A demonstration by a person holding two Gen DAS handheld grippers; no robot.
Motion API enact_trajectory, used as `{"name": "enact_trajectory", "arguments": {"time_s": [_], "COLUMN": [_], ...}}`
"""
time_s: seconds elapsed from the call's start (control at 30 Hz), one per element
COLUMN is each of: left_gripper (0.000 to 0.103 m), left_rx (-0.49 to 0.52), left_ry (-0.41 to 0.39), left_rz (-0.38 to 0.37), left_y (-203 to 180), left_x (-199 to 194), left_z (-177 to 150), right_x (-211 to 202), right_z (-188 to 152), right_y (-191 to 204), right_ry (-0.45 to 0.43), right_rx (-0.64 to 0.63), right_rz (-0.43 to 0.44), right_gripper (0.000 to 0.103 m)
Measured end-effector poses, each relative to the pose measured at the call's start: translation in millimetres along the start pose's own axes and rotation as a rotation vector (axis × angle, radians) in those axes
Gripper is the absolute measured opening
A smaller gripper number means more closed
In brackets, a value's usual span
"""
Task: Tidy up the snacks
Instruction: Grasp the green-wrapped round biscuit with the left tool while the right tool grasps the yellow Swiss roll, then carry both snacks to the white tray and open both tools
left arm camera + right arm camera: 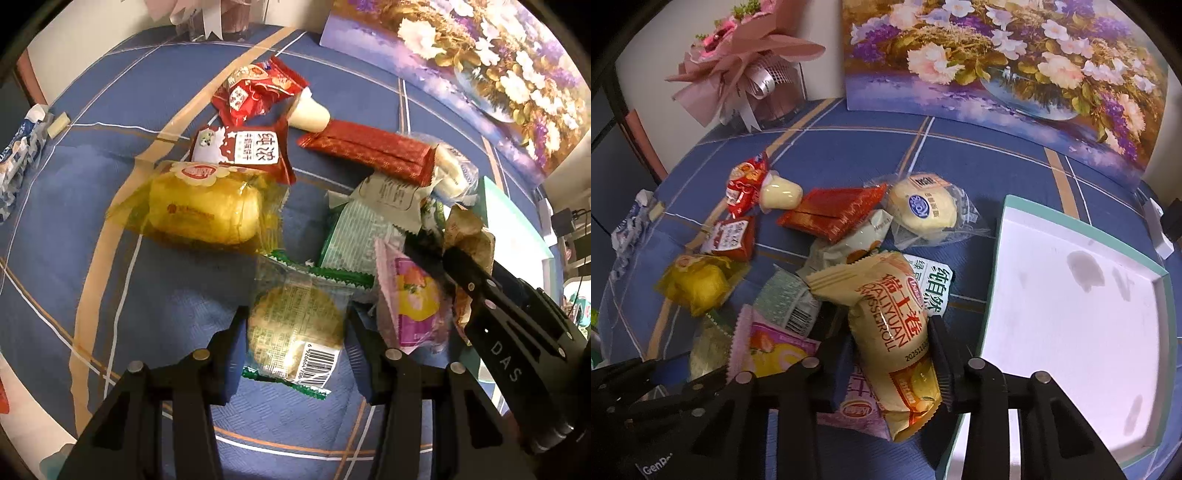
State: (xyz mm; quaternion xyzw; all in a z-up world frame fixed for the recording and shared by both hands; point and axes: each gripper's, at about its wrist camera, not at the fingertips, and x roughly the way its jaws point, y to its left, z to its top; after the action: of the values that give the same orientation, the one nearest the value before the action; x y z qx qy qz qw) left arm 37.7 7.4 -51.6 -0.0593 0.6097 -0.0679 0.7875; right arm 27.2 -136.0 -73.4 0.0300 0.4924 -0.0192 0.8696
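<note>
Your left gripper (295, 332) is clamped on a round pale cake (295, 328) in a clear wrapper with green crimped ends; both pads press its sides, and the barcode end points back toward the camera; the blue checked tablecloth (110, 184) shows beneath it. Your right gripper (892, 354) is closed on a cream Swiss roll packet (890, 332) with red lettering; the fingers pinch it at mid-length, its upper crimped end fanning out above the pile.

The rest of the snacks lie heaped on the cloth between the two grippers and the back of the table; a yellow cake in amber wrap (203, 210) sits left of the heap, touching a small red milk-biscuit packet (240, 151); behind that lie a crumpled red packet (258, 88) and a cream pudding cup (781, 195) on its side; a long red bar (834, 214) rests against a round white bun in clear wrap (929, 210); a pink packet (772, 343) lies just left of your right gripper, partly under it.

The teal-rimmed white tray (1071, 295) stands to the right of the heap, its white floor bearing a few dark smudges; a flower painting (997, 55) leans at the back, and a pink bouquet (746, 62) stands at the back left.
</note>
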Motion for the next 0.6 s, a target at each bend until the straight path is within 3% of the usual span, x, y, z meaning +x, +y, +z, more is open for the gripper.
{"name": "enact_trajectory", "arguments": {"time_s": [0.17, 0.6], "left_gripper": [0.051, 0.051], "left_rx": [-0.007, 0.007], "left_ry": [-0.041, -0.193], "left_rz": [-0.015, -0.07], "left_y": [0.6, -1.2], "left_x": [-14.8, -44.8], "left_z": [0.2, 2.4], "right_x": [-13.8, -61.8], "right_z": [4.3, 15.8], "right_y": [-0.5, -2.3], "right_ry": [-0.03, -0.145], "right_rx": [0.018, 0.046], "right_rz": [0.036, 0.096], "right_gripper": [0.034, 0.034]}}
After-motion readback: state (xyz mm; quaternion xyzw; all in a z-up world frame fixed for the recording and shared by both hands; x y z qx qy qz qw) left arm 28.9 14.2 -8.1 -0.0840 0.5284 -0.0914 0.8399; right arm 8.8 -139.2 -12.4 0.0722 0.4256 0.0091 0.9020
